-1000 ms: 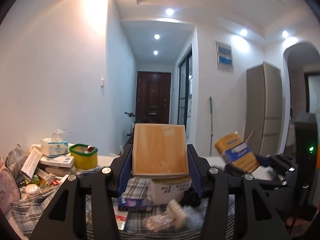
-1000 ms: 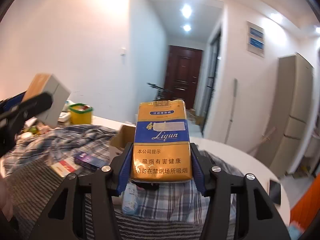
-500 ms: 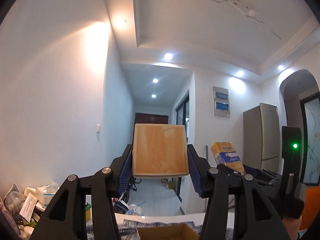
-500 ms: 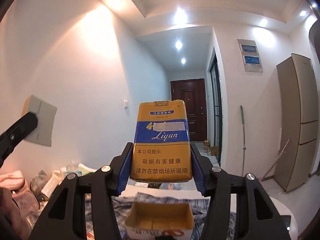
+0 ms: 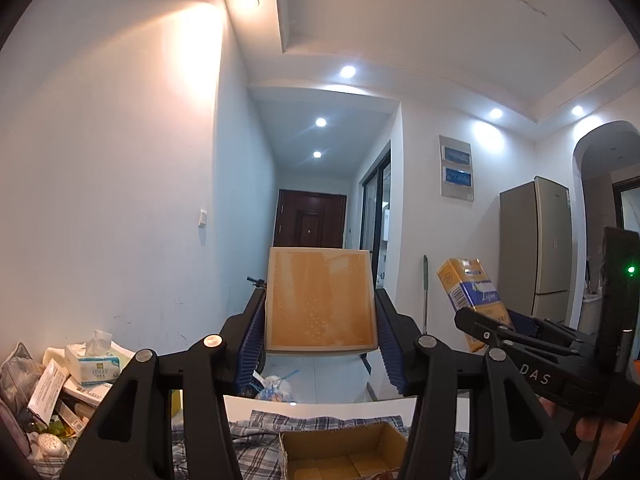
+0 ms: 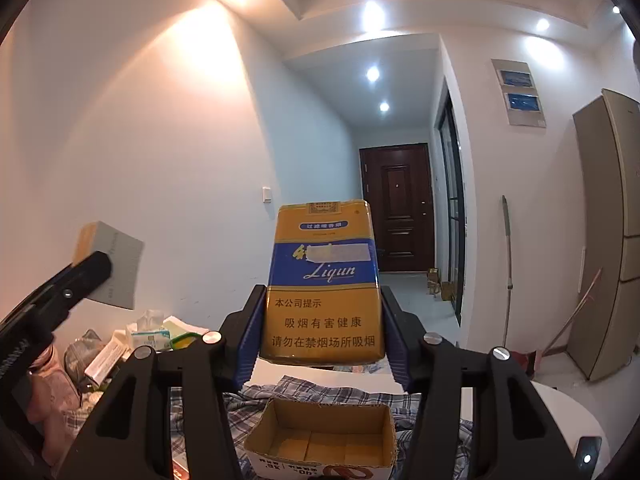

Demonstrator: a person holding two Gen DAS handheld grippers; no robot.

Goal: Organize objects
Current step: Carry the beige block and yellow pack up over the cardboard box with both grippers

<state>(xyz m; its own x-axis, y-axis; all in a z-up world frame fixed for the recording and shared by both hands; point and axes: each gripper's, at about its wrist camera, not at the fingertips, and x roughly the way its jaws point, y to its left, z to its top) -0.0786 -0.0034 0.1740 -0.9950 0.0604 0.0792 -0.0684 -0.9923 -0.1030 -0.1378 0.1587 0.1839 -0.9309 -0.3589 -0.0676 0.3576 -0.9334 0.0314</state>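
Left wrist view is showing the left gripper (image 5: 320, 334) clamping an orange box (image 5: 321, 303); the right gripper (image 6: 322, 334) is gripping a cigarette pack (image 6: 323, 284) above the open carton (image 6: 320, 440) on the checked cloth (image 6: 248, 404).

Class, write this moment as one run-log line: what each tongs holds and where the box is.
left tongs: shut on orange box | right tongs: shut on cigarette pack | cardboard box: open, below

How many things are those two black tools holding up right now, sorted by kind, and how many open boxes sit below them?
Cigarette packs: 1, the yellow and blue pack in the right tool
Flat orange boxes: 1, the orange box in the left tool
Open cardboard boxes: 1, the cardboard box on the checked cloth
Total: 3
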